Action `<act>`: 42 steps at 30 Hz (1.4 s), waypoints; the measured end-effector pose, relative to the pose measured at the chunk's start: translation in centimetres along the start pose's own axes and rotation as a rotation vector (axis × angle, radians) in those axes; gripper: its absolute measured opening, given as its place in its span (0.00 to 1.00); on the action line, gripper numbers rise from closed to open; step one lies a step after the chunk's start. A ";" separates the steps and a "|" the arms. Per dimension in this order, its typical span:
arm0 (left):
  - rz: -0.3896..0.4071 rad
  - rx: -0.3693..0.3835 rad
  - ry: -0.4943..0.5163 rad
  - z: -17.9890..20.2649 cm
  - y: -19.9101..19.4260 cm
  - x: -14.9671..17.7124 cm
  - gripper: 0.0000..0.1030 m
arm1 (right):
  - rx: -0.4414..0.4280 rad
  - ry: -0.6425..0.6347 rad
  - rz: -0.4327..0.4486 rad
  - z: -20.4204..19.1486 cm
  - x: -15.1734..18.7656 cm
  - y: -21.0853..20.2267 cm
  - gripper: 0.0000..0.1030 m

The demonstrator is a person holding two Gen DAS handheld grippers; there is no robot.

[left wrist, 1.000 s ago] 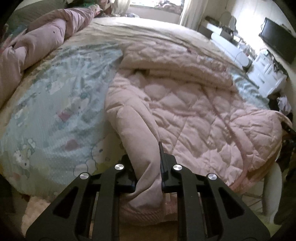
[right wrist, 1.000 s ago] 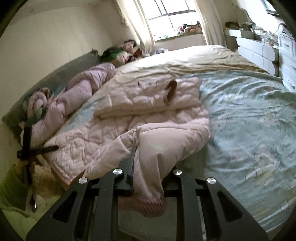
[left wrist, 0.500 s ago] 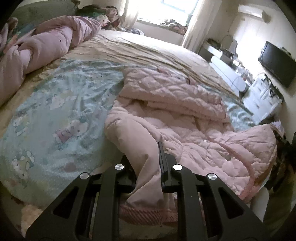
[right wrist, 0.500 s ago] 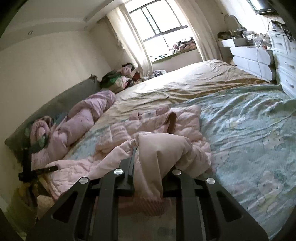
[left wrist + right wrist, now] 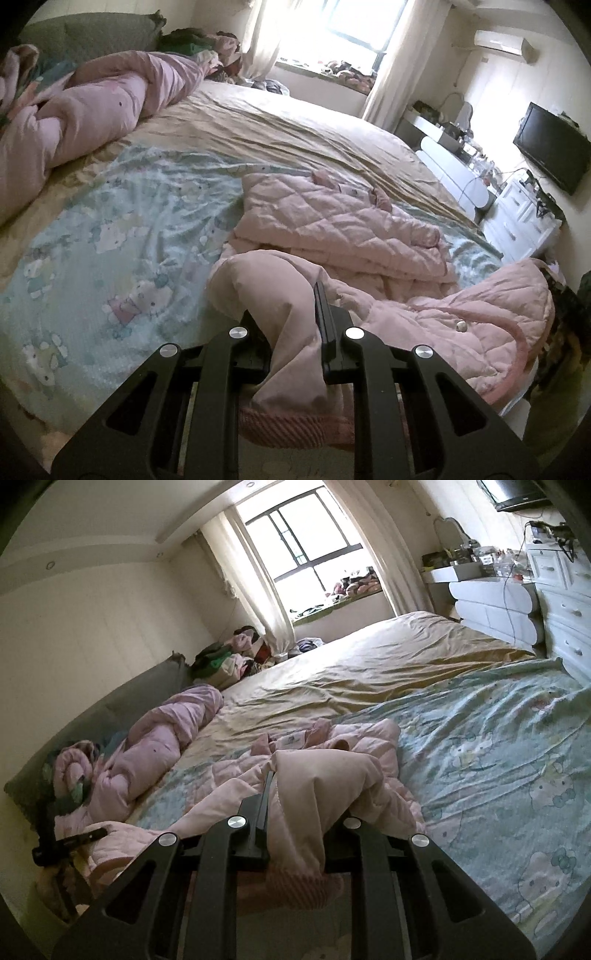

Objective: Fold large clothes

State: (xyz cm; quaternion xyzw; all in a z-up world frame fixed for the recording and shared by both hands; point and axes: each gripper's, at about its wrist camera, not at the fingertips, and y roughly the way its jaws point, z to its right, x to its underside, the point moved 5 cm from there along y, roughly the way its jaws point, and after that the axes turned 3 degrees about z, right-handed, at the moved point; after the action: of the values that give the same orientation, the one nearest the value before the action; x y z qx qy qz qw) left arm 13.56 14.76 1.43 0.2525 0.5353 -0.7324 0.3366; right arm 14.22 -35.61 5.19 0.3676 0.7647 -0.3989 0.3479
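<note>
A pink quilted jacket (image 5: pixel 343 221) lies on the bed, its far part folded over. My left gripper (image 5: pixel 291 325) is shut on one smooth pink sleeve (image 5: pixel 273 284), whose ribbed cuff (image 5: pixel 291 424) hangs below the jaws. My right gripper (image 5: pixel 295 812) is shut on the other sleeve (image 5: pixel 317 775), lifted above the bed, its ribbed cuff (image 5: pixel 299 890) hanging down. The jacket also shows in the right wrist view (image 5: pixel 362 738). The left gripper shows small at the left edge of the right wrist view (image 5: pixel 66 843).
The bed has a light blue cartoon sheet (image 5: pixel 110 236) and a tan cover (image 5: pixel 369 664). A rolled pink duvet (image 5: pixel 103 107) lies by the headboard. White drawers (image 5: pixel 561 602) and a TV (image 5: pixel 550 147) stand beside the bed. A window (image 5: pixel 306 539) is at the far end.
Both grippers have lifted and tilted up with the sleeves, drawing the near half of the jacket up off the bed; more of the room and window now shows.
</note>
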 end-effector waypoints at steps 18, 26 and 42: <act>0.044 -0.030 0.056 1.0 2.1 -4.4 0.10 | 0.038 0.032 0.042 1.7 -2.2 2.7 0.16; 0.050 -0.049 0.076 1.2 4.2 -6.7 0.10 | 0.062 0.043 0.038 2.8 -3.8 5.5 0.16; 0.002 -0.118 0.078 0.3 12.2 -11.1 0.11 | 0.140 0.067 -0.037 6.1 -6.1 13.7 0.16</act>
State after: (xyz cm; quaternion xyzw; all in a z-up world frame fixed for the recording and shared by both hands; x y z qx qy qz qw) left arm 30.05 14.50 2.09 0.2612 0.5900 -0.6888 0.3305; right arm 30.16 -36.93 2.65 0.3901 0.7527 -0.4453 0.2882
